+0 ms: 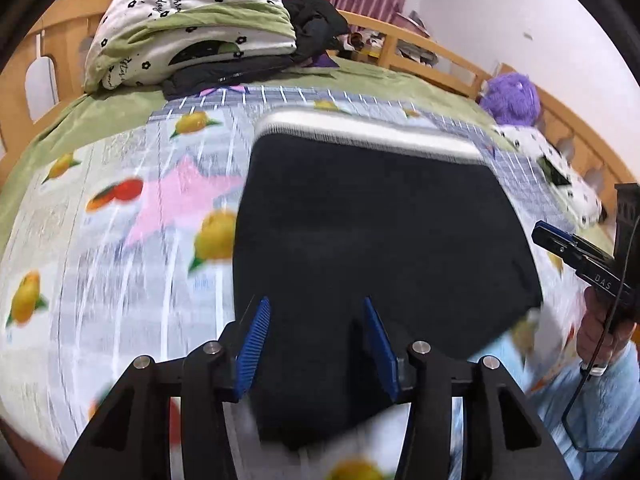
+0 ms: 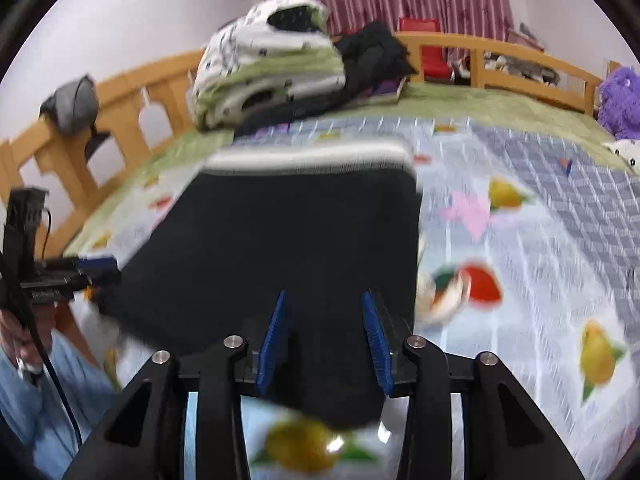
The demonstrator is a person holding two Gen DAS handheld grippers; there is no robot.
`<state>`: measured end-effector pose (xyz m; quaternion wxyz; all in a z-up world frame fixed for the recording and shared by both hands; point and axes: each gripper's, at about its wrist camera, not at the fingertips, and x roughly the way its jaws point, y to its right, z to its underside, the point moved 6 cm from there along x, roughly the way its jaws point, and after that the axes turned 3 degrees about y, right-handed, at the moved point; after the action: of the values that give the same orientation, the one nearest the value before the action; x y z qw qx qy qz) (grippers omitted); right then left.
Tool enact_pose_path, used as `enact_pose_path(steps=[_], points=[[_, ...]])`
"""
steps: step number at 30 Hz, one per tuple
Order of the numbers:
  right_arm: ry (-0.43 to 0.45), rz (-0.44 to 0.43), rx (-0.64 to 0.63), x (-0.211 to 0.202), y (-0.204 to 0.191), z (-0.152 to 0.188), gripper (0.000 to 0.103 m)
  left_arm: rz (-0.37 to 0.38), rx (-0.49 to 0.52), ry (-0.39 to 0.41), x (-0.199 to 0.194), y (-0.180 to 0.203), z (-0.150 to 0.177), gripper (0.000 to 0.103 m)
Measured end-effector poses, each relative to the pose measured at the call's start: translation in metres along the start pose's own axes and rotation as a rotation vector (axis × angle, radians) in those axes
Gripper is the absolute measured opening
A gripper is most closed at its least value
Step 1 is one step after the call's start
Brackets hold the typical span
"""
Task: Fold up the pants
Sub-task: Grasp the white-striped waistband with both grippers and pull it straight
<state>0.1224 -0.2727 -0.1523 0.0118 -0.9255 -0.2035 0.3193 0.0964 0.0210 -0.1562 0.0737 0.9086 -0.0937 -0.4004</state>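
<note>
Both grippers' parted jaws hover above folded black pants [image 1: 380, 232].

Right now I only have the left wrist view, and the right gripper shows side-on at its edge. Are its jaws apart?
Observer: Yes. The right wrist view shows the right gripper with its pads apart above the black pants, pinching nothing.
Operator: Anything on the wooden bed rail left of the folded quilt?
Observer: A grey cloth item hangs on that rail. It is too blurred to say whether it is a bag or a cap.
</note>
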Motion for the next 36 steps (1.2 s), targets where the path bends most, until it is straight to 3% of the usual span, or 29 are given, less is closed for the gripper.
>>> enact_pose_path(steps=[4,6,9,11,13,36], points=[[0.027,0.045,-0.031,0.028,0.004,-0.053,0.043,0.033,0.009,0.032,0.027,0.005,-0.065,0.048],[0.043,0.052,-0.061,0.044,0.003,-0.075,0.043,0.051,0.025,0.050,0.043,0.010,-0.092,0.055],[0.048,0.072,-0.087,0.077,0.006,-0.092,0.043,0.024,0.046,0.035,0.077,0.013,-0.110,0.056],[-0.021,0.094,-0.061,0.110,0.019,-0.086,0.043,-0.039,0.052,0.003,0.105,0.008,-0.107,0.056],[-0.080,0.136,-0.059,0.135,0.029,-0.077,0.042,-0.049,0.036,-0.037,0.127,0.001,-0.098,0.055],[-0.039,0.075,-0.025,0.138,0.035,-0.074,0.044,-0.062,-0.070,-0.004,0.124,-0.007,-0.092,0.055]])
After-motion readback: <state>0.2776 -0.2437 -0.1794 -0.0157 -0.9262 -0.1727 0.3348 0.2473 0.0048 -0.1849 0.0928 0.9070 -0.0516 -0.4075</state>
